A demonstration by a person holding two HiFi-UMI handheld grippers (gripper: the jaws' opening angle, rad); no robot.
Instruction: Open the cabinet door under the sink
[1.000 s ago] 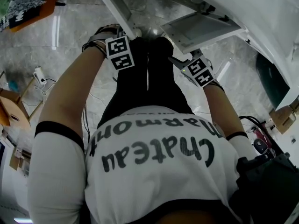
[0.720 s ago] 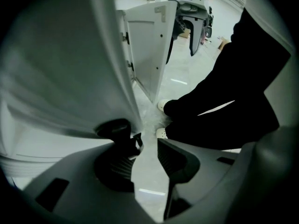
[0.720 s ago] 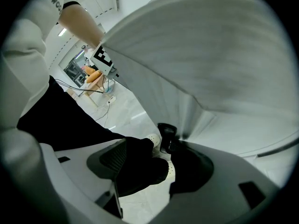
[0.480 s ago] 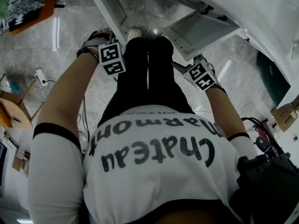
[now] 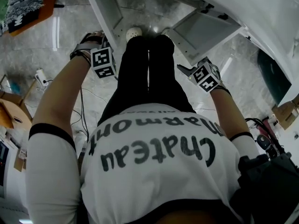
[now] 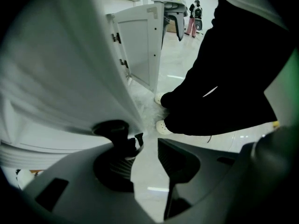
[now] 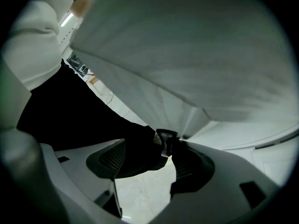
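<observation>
Both cabinet doors under the white counter stand swung outward on either side of the person's black-trousered legs [image 5: 149, 73]. The left cabinet door [image 5: 105, 6] reaches to the top of the head view and the right cabinet door [image 5: 205, 29] angles toward the counter edge [image 5: 261, 13]. The cabinet's inside lies beyond the top of that view, so nothing stored there can be made out. The left gripper [image 6: 149, 143] has its jaws spread. The left door's dark knob [image 6: 112, 127] sits right at the tip of the jaw on the view's left, and pale floor shows between it and the other jaw, so it isn't pinched. The door behind it is only a large white blur filling the left of that view. The right gripper [image 7: 169, 150] has its jaws drawn in on the right door's knob [image 7: 166, 139] from both sides — pinching it — under a blurred white panel that covers most of its view. From the head view both sets of jaws are hidden beneath the marker cubes and the hands. The left gripper view also catches the right door edge-on with its hinges [image 6: 117, 38] showing, and two pale shoes [image 6: 163, 125] on the marble floor [image 5: 56, 45]. Both are partly covered by the dark trousers. A brown box-like shape [image 5: 282, 118] at the head view's right edge is cut off — its contents can't be seen.
</observation>
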